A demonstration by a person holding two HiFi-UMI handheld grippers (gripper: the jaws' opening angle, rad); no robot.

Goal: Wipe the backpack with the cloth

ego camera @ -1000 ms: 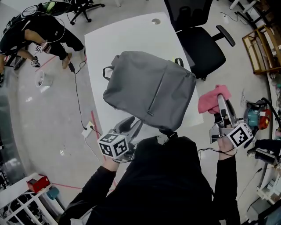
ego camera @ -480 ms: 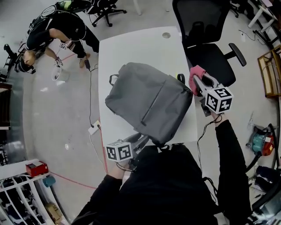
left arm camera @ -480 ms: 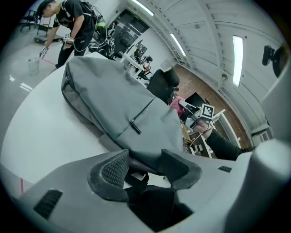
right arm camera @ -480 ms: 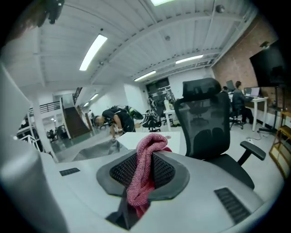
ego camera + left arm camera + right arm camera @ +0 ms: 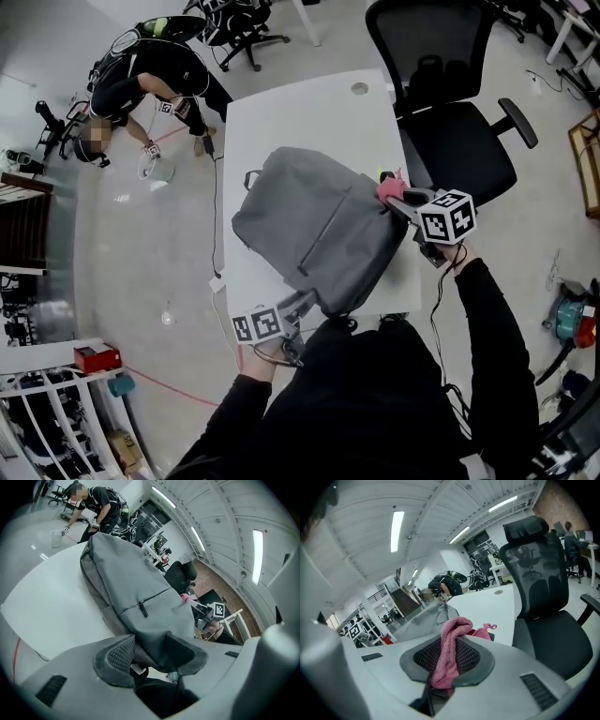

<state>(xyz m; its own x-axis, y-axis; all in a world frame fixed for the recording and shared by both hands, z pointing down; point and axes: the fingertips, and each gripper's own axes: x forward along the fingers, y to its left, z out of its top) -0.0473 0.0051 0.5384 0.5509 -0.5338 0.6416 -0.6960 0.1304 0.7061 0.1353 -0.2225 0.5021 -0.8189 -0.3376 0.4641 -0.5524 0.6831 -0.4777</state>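
Poised for the first wipe, cloth (image 5: 389,187) clamped in the right tool (image 5: 401,200) at the far right edge of the backpack (image 5: 314,225) on the worktop (image 5: 300,112), left tool (image 5: 302,302) jaws just spread wide around its near edge; next, probably pressing down and sweeping left.

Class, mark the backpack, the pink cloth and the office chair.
backpack (image 5: 314,225): head view, grey front panel.
pink cloth (image 5: 446,660): right gripper view, its hanging fold.
office chair (image 5: 459,150): head view, seat cushion.
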